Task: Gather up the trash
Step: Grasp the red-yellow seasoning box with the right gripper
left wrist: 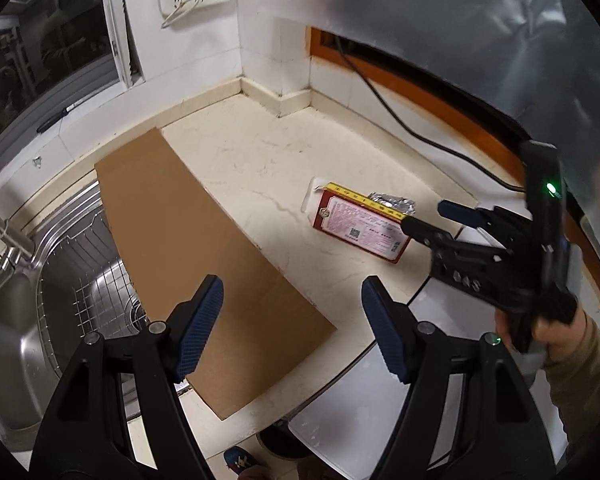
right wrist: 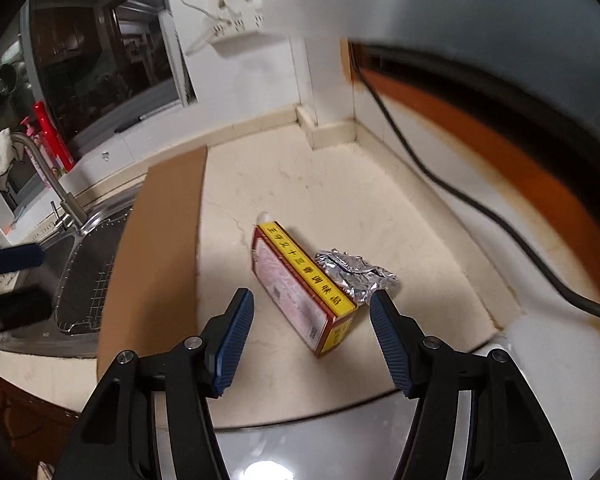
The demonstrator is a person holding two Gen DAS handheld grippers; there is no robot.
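A red and yellow carton [right wrist: 304, 288] lies flat on the cream countertop, with a crumpled piece of silver foil [right wrist: 354, 274] touching its right side. My right gripper [right wrist: 312, 336] is open just above the carton's near end, a finger on either side. In the left wrist view the carton [left wrist: 360, 224] and the foil [left wrist: 392, 202] lie to the right, and the right gripper [left wrist: 432, 220] reaches them from the right. My left gripper [left wrist: 292, 328] is open and empty above the edge of a brown cardboard sheet [left wrist: 192, 256].
A steel sink [left wrist: 32, 312] with a wire rack and a tap [right wrist: 48, 176] lies at the left, partly under the cardboard. A black cable [right wrist: 460, 196] runs along the right wall. A glossy white rounded surface [right wrist: 324, 444] sits at the near edge.
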